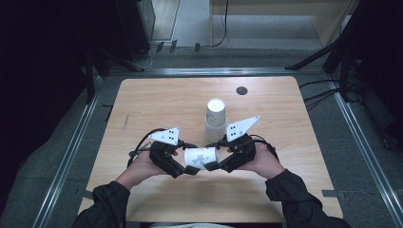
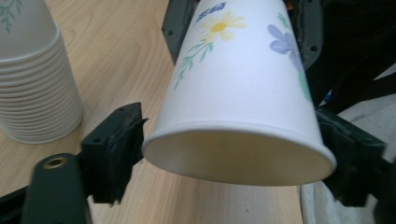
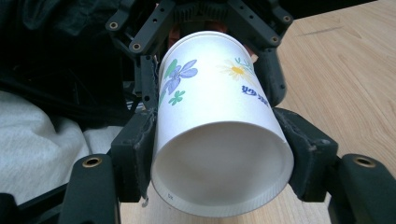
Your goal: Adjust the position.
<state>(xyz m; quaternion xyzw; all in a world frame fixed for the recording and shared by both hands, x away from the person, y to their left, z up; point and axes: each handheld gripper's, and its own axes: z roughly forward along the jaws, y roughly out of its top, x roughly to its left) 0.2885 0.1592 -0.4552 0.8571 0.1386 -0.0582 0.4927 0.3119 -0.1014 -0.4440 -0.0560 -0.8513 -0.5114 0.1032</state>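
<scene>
A single white paper cup printed with flowers is held on its side between the two grippers, above the near edge of the light wooden table. A yellow daisy, a purple flower with green leaves and small blue lettering are seen on its wall. In the left gripper view, the wide rolled mouth of the cup is turned toward the camera, and the left gripper is seen with its black jaws close at either side of that rim; firm pressing cannot be told. In the right gripper view, the recessed base of the cup is faced, and the right gripper is clamped on it there, both pads against the wall. One stack of nested white paper cups is counted, upside down just behind the grippers. One small dark round hole is noted near the table's far edge.
</scene>
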